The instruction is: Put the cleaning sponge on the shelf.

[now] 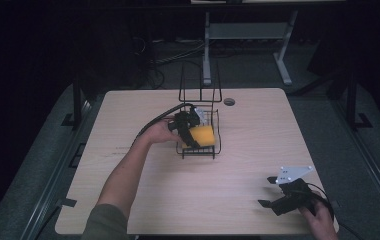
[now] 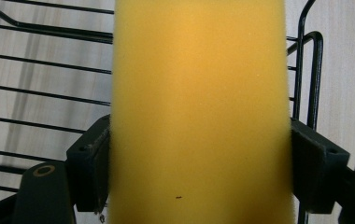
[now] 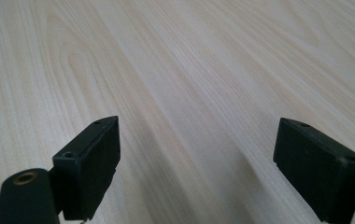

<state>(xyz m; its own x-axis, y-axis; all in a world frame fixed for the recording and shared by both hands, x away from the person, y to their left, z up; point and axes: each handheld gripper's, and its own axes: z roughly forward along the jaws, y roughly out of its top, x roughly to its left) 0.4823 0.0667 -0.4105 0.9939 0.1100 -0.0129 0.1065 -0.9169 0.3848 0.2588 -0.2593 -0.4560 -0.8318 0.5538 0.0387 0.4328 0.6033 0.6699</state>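
Here we hold the yellow sponge point(image 1: 203, 135) with our left gripper point(image 1: 192, 131), and it sits over the low tray of the black wire rack point(image 1: 217, 135), which stands near the middle of the wooden table point(image 1: 258, 130). In the left gripper view the sponge point(image 2: 199, 107) runs straight away from us, its long axis lying along the line of the jaws, and the rack's wires point(image 2: 40, 93) cross beneath and beside it. The two black pads point(image 2: 89, 163) press on its flanks from either side, clamped firmly enough that the foam looks slightly pinched between them. We cannot tell from these views whether the sponge already rests on the wires or hangs just above them, so we judge that the coming move depends on that small gap: lowering it along the tray, then letting go.

Our right gripper point(image 1: 274, 192) rests well apart, near the front right corner of the table. In the right gripper view its pads point(image 3: 91, 158) stand wide apart over bare wood point(image 3: 175, 70), holding and touching nothing. The left hand is clearly the nearer one to the rack.
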